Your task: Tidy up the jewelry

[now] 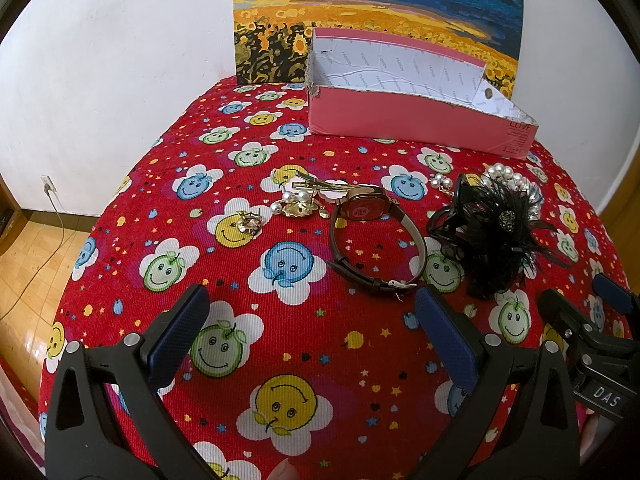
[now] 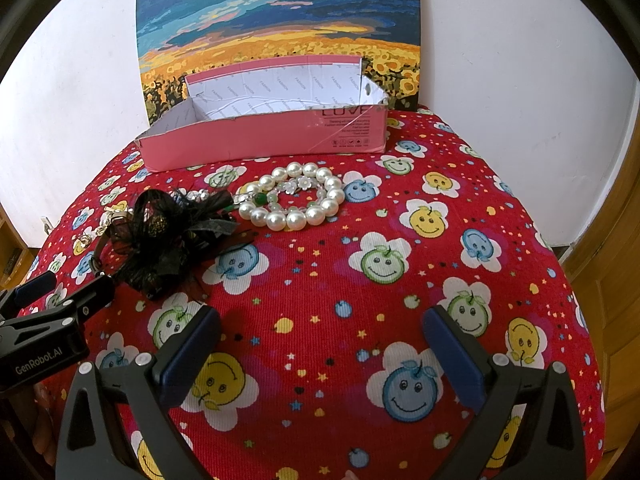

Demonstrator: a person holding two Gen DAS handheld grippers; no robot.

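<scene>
A pink open box (image 1: 400,116) stands at the back of the red cloth; it also shows in the right wrist view (image 2: 260,140) and looks empty. In front of it lie a brown-strap watch (image 1: 372,236), a black feather hair piece (image 1: 492,236), pearl earrings (image 1: 296,204), a gold clip (image 1: 320,186), a gold ring piece (image 1: 246,224) and pearl bracelets (image 2: 296,200). My left gripper (image 1: 312,308) is open and empty, just short of the watch. My right gripper (image 2: 320,328) is open and empty, well short of the pearl bracelets.
A sunflower painting (image 1: 380,12) leans on the white wall behind the box. The red smiley-face cloth (image 2: 360,280) covers a rounded surface that drops off at the sides. Wooden floor (image 1: 24,272) lies to the left, a wooden door (image 2: 624,280) to the right.
</scene>
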